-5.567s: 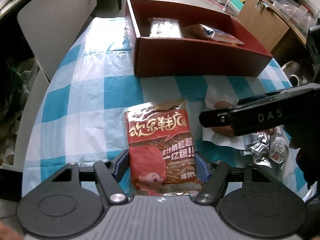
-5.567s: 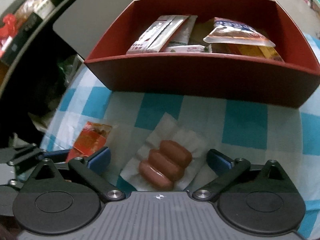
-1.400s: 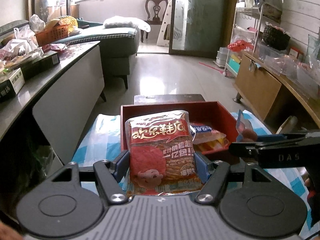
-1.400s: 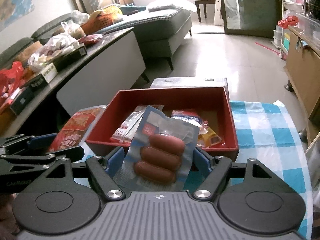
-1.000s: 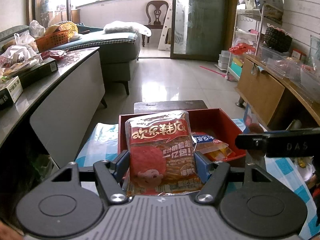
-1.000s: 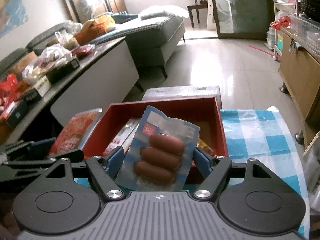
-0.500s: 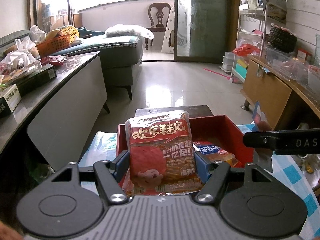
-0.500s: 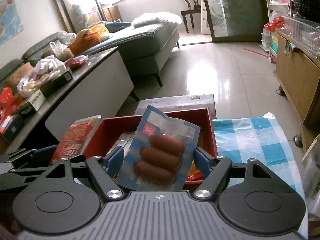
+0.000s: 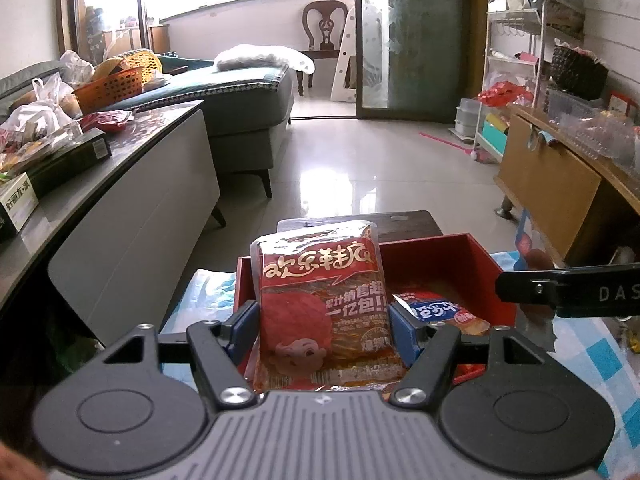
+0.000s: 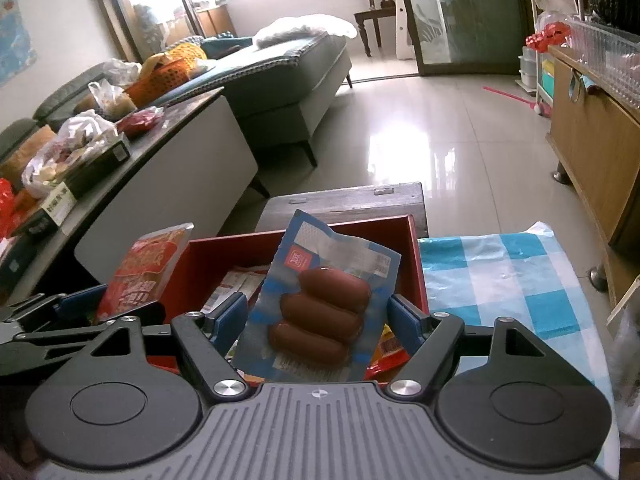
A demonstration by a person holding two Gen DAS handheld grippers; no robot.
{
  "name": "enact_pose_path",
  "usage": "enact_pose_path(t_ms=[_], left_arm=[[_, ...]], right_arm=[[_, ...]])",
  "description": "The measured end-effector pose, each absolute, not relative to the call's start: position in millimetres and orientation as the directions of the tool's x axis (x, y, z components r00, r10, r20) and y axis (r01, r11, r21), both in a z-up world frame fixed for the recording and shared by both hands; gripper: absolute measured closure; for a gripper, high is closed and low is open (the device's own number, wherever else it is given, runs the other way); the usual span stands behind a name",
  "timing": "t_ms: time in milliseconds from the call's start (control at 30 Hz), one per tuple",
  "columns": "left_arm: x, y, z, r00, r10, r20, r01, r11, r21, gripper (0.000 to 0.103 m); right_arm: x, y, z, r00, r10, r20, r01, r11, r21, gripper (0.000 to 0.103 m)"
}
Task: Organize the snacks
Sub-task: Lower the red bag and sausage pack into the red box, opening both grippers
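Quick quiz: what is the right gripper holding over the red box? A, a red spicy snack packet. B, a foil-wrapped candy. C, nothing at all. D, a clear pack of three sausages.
D: the right gripper is clamped on the sausage pack, three brown sausages in a clear and blue wrapper, above the red box; the red snack packet is in the left gripper.

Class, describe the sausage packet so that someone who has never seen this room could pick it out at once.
Find the red box at the edge of the blue-checked table. In front of it, the right gripper holds a clear, blue-edged sausage packet upright. Unlike the red packet beside it, it shows three brown sausages stacked together.
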State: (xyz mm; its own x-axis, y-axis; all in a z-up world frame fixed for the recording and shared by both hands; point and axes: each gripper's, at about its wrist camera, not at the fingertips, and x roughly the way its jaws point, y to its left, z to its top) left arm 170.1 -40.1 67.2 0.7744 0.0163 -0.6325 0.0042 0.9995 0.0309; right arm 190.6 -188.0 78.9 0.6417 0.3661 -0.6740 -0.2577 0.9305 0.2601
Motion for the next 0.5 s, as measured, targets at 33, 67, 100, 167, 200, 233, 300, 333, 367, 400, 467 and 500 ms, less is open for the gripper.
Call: enact_pose_path(t_ms=[33, 67, 100, 167, 200, 233, 300, 333, 367, 400, 467, 500], left_arm=[[172.2, -40.2, 66.3, 0.773, 0.02, -0.634, 0.002, 0.999, 0.033, 0.04], [174.4, -40.6, 65.4, 0.772, 0.023, -0.635, -0.001, 0.999, 0.035, 0.04], [176.9, -41.0, 64.5, 0.771, 0.026, -0.637, -0.004, 0.999, 0.037, 0.04], [179.8, -42.8, 63.0, 0.77, 0.032, -0.638, -0.006, 0.999, 0.042, 0.04], [181.7, -43.5, 62.1, 0.769, 0.034, -0.639, -0.007, 0.999, 0.045, 0.04], [183.1, -44.0, 61.1, 0.768, 0.036, -0.64, -0.008, 0.999, 0.047, 0.04], [186.8, -44.7, 59.2, 0.764, 0.039, -0.644, -0.009, 0.999, 0.05, 0.04], [187.8, -45.4, 58.0, 0.763, 0.04, -0.645, -0.009, 0.999, 0.051, 0.04], [189.1, -46.0, 56.9, 0.761, 0.042, -0.647, -0.01, 0.999, 0.053, 0.04], [190.0, -45.5, 56.0, 0.76, 0.044, -0.648, -0.011, 0.998, 0.055, 0.04], [192.9, -45.5, 54.3, 0.758, 0.048, -0.651, -0.013, 0.998, 0.058, 0.04], [194.4, -45.3, 53.5, 0.756, 0.049, -0.652, -0.015, 0.998, 0.058, 0.04]], right_arm=[[192.2, -188.1, 78.4, 0.641, 0.365, -0.675, -0.256, 0.931, 0.261, 0.022], [193.7, -188.2, 77.7, 0.64, 0.365, -0.677, -0.255, 0.931, 0.261, 0.022], [195.6, -188.1, 76.9, 0.638, 0.363, -0.679, -0.253, 0.932, 0.261, 0.022], [198.7, -187.9, 75.2, 0.636, 0.36, -0.682, -0.25, 0.933, 0.259, 0.022], [200.4, -188.0, 74.1, 0.634, 0.36, -0.684, -0.249, 0.933, 0.26, 0.022], [201.5, -188.0, 72.8, 0.633, 0.359, -0.686, -0.248, 0.933, 0.26, 0.022], [204.2, -186.2, 70.3, 0.628, 0.356, -0.692, -0.247, 0.934, 0.257, 0.022], [205.0, -185.0, 69.7, 0.626, 0.355, -0.695, -0.246, 0.935, 0.255, 0.022], [206.2, -184.3, 68.5, 0.623, 0.354, -0.698, -0.247, 0.935, 0.255, 0.022], [207.3, -183.6, 67.6, 0.62, 0.354, -0.7, -0.248, 0.935, 0.252, 0.022], [209.2, -182.3, 66.5, 0.618, 0.351, -0.704, -0.247, 0.936, 0.25, 0.021], [210.4, -181.9, 66.0, 0.616, 0.351, -0.705, -0.247, 0.936, 0.25, 0.021]])
